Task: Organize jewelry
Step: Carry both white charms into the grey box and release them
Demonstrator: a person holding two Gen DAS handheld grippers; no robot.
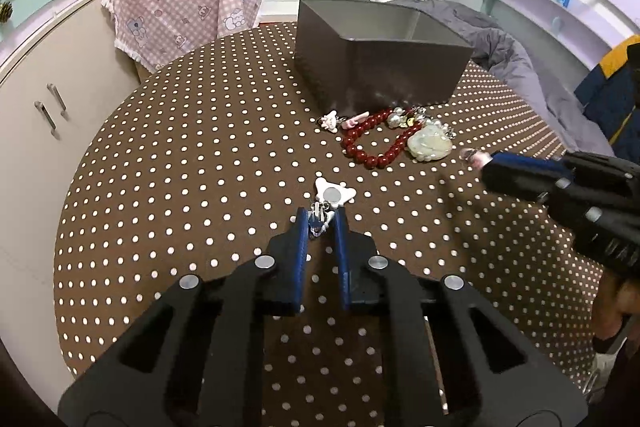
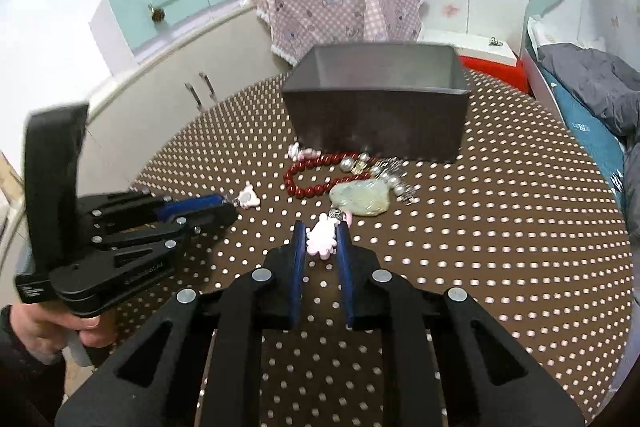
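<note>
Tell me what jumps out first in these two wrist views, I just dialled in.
The red bead bracelet and pale jade pendant lie in a jewelry heap on the polka-dot tablecloth, just in front of the dark open box. Each pair of tongs is shut on a charm: the left tongs on a white charm, the right tongs on a pink charm.

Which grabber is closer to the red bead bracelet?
The right gripper is nearer: it sits just in front of the red bead bracelet, pinching a pink charm. The left gripper is farther back toward the person, clamped on a white charm.
</note>
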